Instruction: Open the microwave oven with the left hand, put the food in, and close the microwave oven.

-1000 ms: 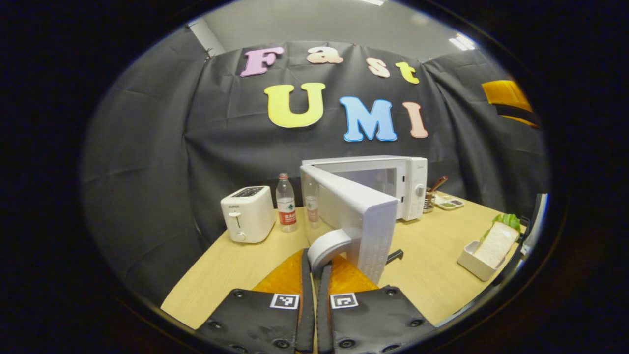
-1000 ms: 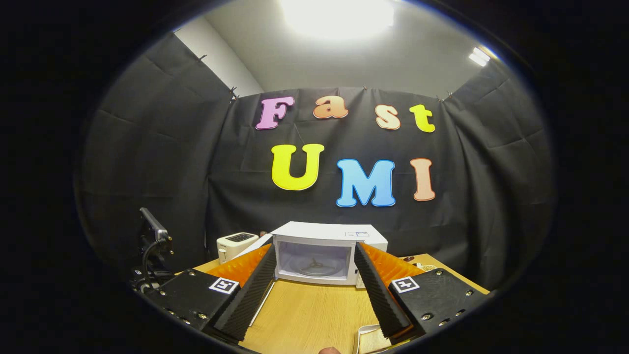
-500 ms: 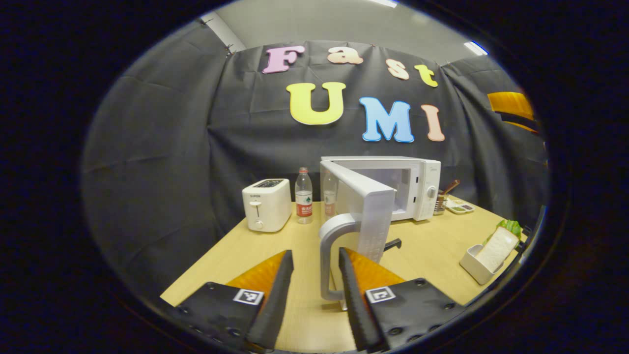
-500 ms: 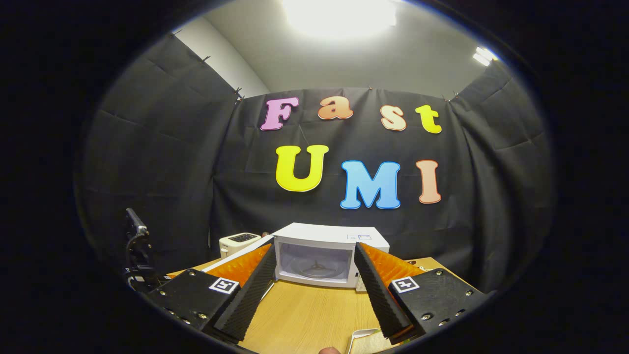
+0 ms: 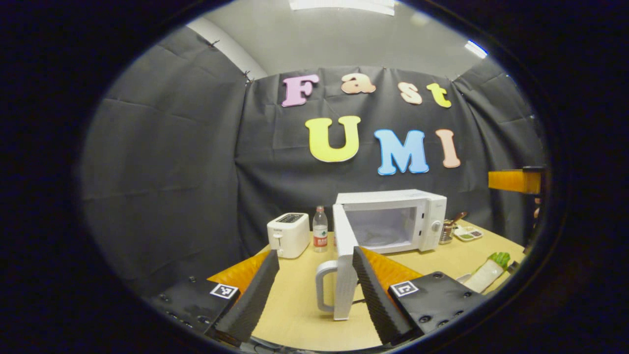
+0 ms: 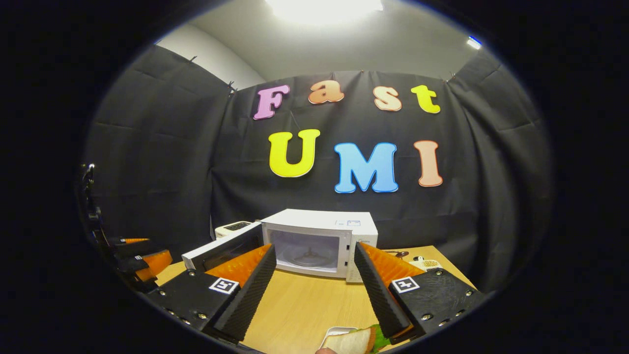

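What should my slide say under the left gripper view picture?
Open hand-held gripper facing the microwave, its door swung wide open.

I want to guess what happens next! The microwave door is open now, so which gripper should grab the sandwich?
Probably the right gripper: its jaws are open and the sandwich lies just below them, facing the open microwave. The left gripper sits by the door handle.

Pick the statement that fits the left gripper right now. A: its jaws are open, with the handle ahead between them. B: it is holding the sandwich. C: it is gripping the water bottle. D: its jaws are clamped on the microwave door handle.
A: the left gripper has its jaws spread apart, and the door handle of the open microwave stands free between them.
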### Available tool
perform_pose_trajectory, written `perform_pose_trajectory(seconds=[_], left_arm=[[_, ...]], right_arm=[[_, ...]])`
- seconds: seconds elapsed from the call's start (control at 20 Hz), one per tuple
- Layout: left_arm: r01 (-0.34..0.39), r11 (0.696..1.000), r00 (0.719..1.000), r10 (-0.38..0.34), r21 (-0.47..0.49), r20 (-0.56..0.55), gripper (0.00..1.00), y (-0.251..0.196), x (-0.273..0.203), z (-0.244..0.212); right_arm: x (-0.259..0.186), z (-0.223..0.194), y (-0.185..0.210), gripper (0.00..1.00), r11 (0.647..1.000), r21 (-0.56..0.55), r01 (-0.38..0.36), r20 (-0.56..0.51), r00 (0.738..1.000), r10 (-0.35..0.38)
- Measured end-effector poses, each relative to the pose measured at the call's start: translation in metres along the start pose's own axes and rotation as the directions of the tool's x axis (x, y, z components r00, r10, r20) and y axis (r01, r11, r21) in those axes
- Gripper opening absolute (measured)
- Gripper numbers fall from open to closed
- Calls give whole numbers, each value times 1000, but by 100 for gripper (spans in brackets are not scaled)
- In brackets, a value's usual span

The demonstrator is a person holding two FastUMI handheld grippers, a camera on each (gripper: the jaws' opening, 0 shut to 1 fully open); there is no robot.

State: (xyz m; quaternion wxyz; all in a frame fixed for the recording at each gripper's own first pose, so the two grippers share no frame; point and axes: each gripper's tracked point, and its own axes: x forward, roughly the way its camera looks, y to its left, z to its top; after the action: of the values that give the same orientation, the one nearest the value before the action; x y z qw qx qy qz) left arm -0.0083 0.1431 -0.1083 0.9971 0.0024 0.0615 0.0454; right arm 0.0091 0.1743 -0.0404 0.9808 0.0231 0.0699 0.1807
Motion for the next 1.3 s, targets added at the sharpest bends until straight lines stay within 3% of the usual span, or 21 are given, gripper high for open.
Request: perform_pose_trajectory(seconds=[0.3,0.5,1.0,1.3], left_arm=[[11,1000,998,-10,-10,62,96,-54,-13,41],[20,1000,997,-20,5,79,96,-79,-15,57],[39,998,997,-42,44,61,97,-130,-13,59],[32,998,998,-35,55,57,99,-147,-16,61]], right_arm=[[0,-38,-43,97,997,70,-17,-149,988,28],[-2,-73,-68,98,992,127,-9,-258,965,42],[-15,-159,-98,98,964,266,8,-502,855,131],[-28,-200,-95,96,922,387,23,-611,755,237]])
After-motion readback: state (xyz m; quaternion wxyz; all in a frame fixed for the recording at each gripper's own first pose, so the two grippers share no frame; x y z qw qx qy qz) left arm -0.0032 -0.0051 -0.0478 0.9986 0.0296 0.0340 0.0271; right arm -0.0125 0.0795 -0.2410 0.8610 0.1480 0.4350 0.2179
